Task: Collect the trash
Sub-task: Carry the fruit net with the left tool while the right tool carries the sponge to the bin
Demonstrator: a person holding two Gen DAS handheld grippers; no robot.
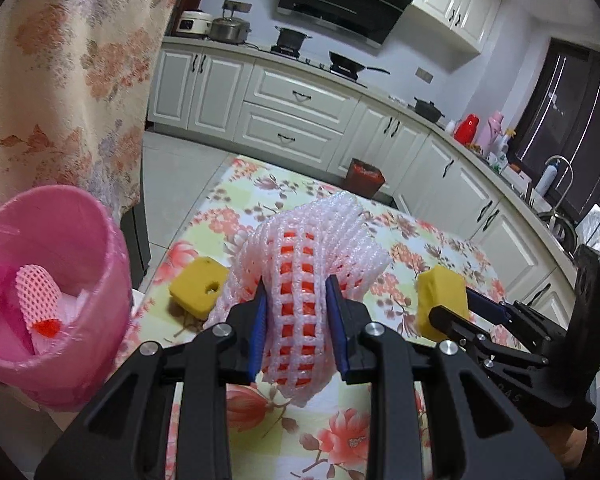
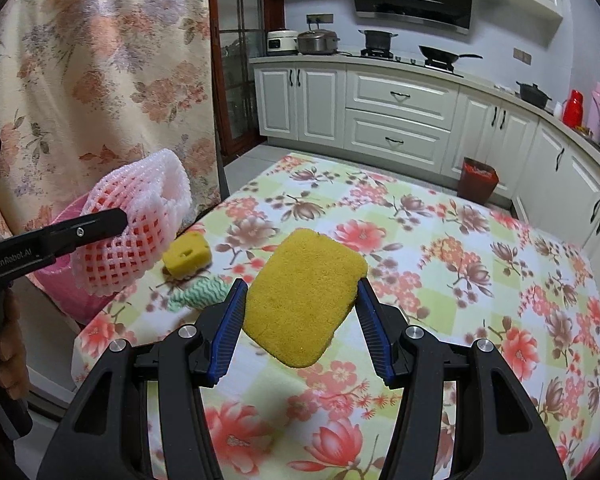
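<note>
Pink foam netting point(image 1: 300, 280) sits clamped in the left hand-held gripper point(image 1: 300, 316); swing it left over the pink bin point(image 1: 100, 280) before releasing. The right hand-held gripper point(image 2: 300, 312) grips a yellow sponge point(image 2: 304, 296).

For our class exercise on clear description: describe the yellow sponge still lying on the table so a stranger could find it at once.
Start at the table with the floral tablecloth and go to its edge nearest the pink plastic bin. There lies a small yellow sponge block, just beyond a crumpled green-and-white cloth. Unlike the larger flat yellow sponge held in the right gripper, it rests on the table and has a hole.
</note>
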